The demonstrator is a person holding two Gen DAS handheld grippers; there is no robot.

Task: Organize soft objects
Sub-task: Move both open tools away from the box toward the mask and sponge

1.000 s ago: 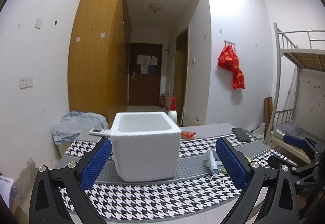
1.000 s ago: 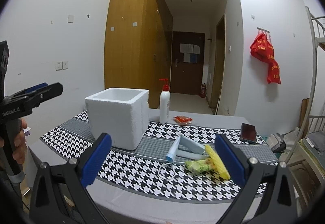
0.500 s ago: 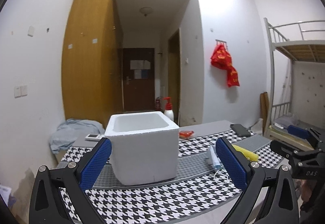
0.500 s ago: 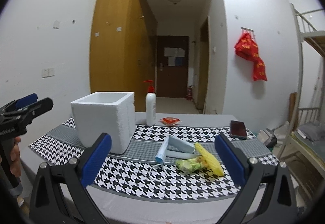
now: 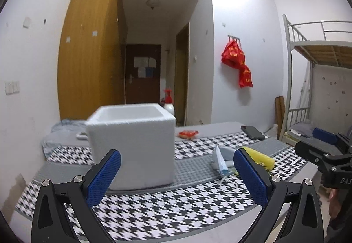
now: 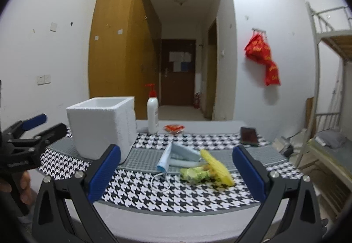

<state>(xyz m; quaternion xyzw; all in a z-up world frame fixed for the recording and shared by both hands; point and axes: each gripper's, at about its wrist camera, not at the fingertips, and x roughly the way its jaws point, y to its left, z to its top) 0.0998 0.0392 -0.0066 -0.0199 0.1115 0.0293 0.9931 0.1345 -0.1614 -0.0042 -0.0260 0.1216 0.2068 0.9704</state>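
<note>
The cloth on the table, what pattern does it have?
Black-and-white houndstooth cloth with grey bands; clearest in the right wrist view.

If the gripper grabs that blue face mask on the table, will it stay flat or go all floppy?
Probably floppy: the face mask looks like thin folded cloth, already creased where it lies. Its loose ear loop curls across the checked mat, so it would likely dangle. It also looks very light.

Both wrist cameras looked level across the table's near edge toward the far door, left view nearer the foam box (image 5: 134,143); both shared box, face mask (image 6: 173,156) and hallway.
</note>
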